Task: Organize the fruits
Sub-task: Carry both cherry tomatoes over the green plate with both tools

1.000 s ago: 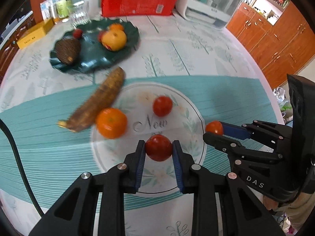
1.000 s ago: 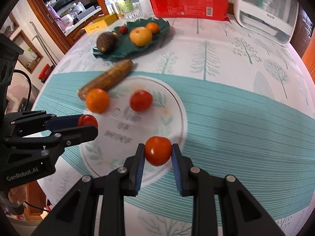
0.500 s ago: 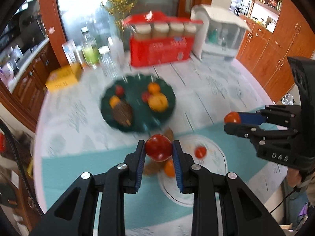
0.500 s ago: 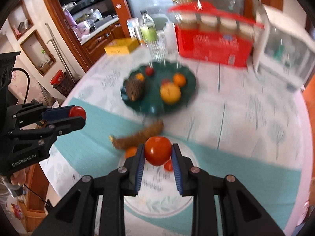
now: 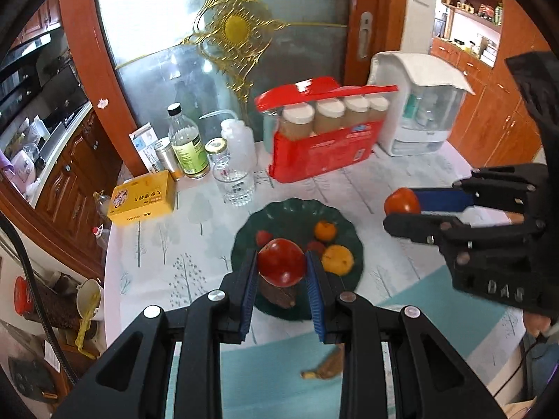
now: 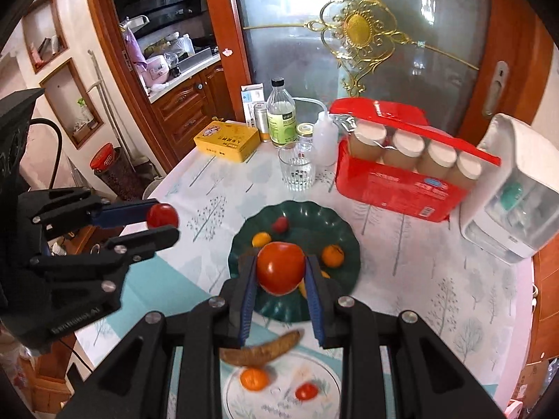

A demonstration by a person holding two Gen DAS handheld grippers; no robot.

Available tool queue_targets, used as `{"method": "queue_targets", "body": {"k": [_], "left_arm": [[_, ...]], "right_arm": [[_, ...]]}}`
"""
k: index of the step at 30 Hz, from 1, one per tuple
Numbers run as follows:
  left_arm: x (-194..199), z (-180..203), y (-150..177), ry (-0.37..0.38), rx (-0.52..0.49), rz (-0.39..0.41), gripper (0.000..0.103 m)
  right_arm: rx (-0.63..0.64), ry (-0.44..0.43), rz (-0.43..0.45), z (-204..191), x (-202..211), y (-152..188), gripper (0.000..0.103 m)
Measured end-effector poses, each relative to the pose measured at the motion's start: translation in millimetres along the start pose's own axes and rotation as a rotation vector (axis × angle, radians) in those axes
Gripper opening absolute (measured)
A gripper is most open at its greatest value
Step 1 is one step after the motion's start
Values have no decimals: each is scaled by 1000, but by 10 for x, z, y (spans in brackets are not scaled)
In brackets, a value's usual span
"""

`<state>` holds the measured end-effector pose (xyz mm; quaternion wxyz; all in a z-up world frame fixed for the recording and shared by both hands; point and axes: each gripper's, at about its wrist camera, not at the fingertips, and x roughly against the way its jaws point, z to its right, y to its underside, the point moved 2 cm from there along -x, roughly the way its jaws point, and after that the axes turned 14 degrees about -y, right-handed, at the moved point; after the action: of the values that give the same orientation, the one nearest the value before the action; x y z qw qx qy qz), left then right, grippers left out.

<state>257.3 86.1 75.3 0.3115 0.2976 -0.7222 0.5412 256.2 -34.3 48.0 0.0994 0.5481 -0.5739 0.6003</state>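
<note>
Left gripper [image 5: 282, 268] marked "GenRobot.AI", clamped on one tomato [image 5: 281, 266]. Right gripper [image 6: 280, 269] marked "DAS", clamped on a second tomato [image 6: 280, 267]. Both held above green plate [image 6: 344, 232]; four jars [image 6: 412, 153] far right.

A round table [image 6: 412, 255], covered in a tree-print cloth with a teal band, carries a dark green plate [image 6: 335, 223] just beyond the tong tips. Nearer than the tips lie a brown root [image 6: 260, 349], an orange [image 6: 254, 379] and a small tomato [image 6: 306, 391]. Farther off stand a glass [image 6: 297, 167], a yellow box [image 6: 227, 141] and a red carton [image 6: 398, 185].
</note>
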Motion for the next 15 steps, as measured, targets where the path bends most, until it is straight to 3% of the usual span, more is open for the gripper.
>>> {"method": "queue_targets", "body": {"k": [6, 15], "left_arm": [[-701, -80, -64, 31, 24, -70, 26], [-1527, 41, 69, 74, -23, -153, 26]], "right_arm": [[-51, -8, -55, 94, -582, -34, 27], [-120, -1, -178, 314, -1412, 286, 27]]}}
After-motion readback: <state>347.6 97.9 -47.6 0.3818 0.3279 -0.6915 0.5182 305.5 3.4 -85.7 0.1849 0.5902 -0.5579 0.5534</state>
